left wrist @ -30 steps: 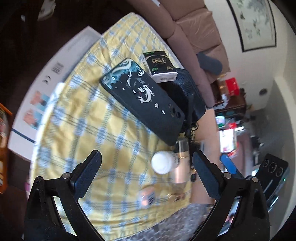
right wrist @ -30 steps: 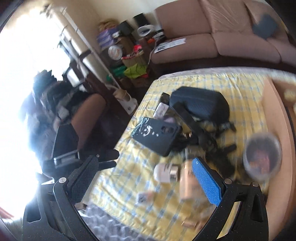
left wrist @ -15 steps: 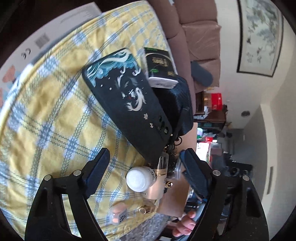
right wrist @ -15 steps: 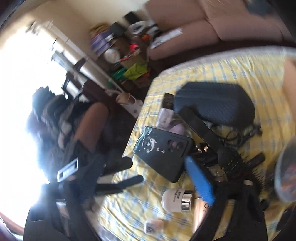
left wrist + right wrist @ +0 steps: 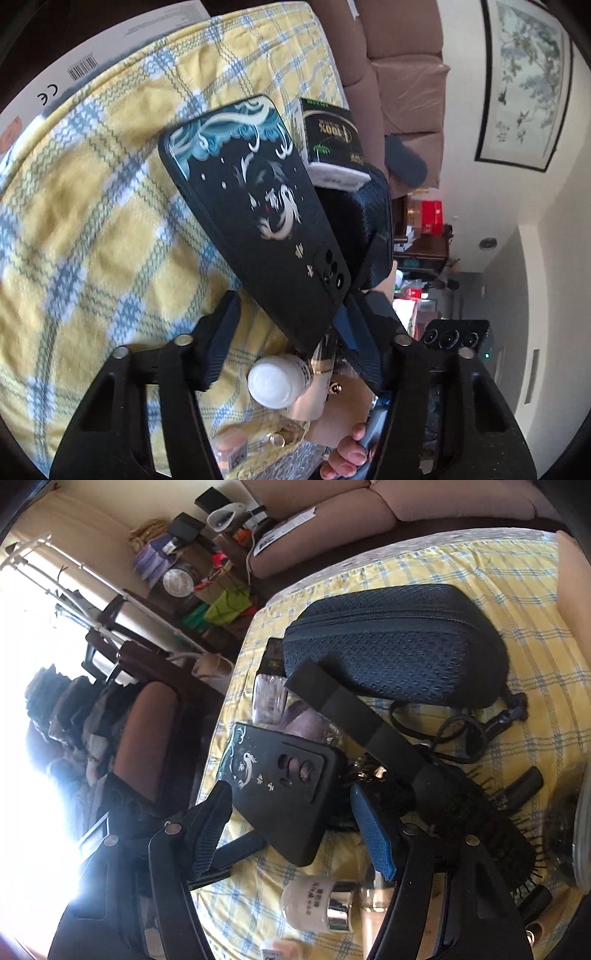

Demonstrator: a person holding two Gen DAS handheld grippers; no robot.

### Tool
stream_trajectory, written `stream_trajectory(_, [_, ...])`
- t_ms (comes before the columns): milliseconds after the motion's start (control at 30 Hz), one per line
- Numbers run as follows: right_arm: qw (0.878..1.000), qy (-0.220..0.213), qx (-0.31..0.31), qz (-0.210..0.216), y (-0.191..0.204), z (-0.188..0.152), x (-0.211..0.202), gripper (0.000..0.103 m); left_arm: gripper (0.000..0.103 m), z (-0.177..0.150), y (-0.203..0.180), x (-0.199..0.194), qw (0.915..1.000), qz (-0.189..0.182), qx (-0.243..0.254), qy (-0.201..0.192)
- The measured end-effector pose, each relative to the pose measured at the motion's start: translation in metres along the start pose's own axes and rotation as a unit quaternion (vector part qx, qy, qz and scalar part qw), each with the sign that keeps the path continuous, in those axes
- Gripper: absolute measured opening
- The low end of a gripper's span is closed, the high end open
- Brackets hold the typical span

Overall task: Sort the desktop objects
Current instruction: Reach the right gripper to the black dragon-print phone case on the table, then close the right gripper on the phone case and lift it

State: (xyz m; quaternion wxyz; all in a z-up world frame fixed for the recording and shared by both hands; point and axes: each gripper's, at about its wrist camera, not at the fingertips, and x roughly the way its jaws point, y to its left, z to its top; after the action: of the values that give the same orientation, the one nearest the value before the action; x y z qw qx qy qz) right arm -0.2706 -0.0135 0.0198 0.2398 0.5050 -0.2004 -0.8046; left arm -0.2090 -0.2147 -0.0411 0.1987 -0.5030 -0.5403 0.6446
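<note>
Hiding part of the white bottle [image 5: 275, 380] and beige tube [image 5: 376, 901], the black phone case [image 5: 258, 229] lies on the yellow checked cloth [image 5: 92, 240], its camera end between both pairs of spread fingers. Left gripper [image 5: 295, 343] and right gripper [image 5: 291, 823] each straddle that end, jaws apart, touching nothing clearly. Beyond it, a blue mesh pouch [image 5: 399, 642] covers most of a dark box [image 5: 328, 136].
</note>
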Motion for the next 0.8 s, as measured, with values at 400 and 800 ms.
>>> stream_trajectory(400, [0.999, 0.025, -0.032, 0.034, 0.012, -0.013, 0.006, 0.039, 0.036, 0.001, 0.003, 0.008, 1.0000, 0.007, -0.001, -0.006])
stream_trajectory(800, [0.940, 0.054, -0.318, -0.113, 0.086, -0.038, -0.004, 0.093, 0.044, 0.003, 0.011, -0.015, 0.9993, 0.014, -0.033, -0.010])
